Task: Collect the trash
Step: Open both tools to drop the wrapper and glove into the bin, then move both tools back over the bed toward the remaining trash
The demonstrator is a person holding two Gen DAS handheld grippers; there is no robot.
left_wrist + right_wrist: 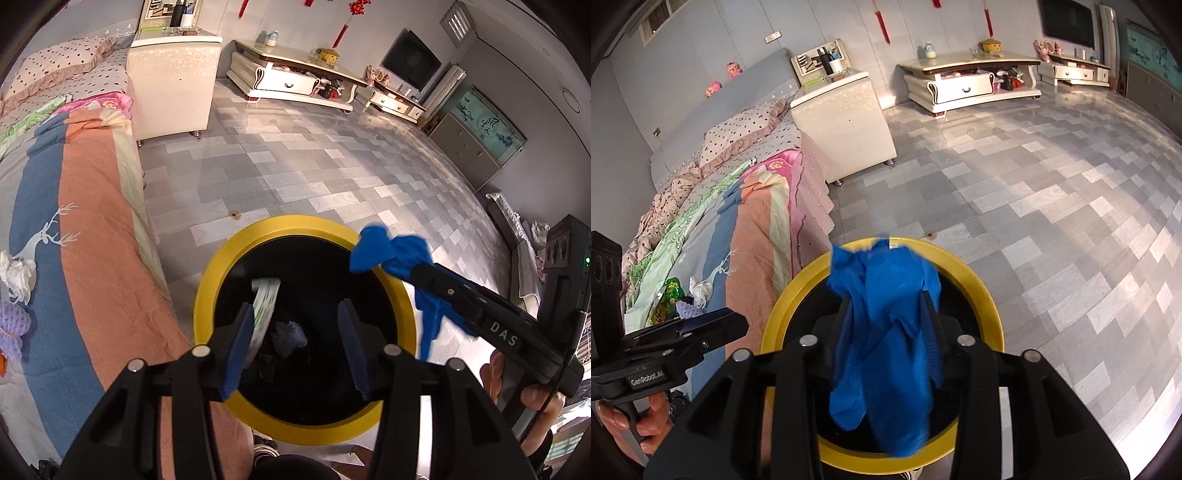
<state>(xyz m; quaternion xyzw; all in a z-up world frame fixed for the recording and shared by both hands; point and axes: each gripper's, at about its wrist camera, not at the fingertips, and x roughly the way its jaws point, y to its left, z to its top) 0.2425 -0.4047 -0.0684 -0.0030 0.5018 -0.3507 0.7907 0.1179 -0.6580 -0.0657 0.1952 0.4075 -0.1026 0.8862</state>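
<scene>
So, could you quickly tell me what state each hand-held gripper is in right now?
Left hand-held gripper: open, green-and-white wrapper against one finger.
Right hand-held gripper: part open, blue glove draped between its fingers.

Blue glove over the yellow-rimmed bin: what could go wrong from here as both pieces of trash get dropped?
1. The blue glove drapes over the right claw and past the bin's yellow rim; it may snag on a finger or slide outside.
2. The white-and-green wrapper lies against the left claw's left finger; it might cling rather than fall.
3. The crumpled tissue on the bed could get overlooked.
</scene>
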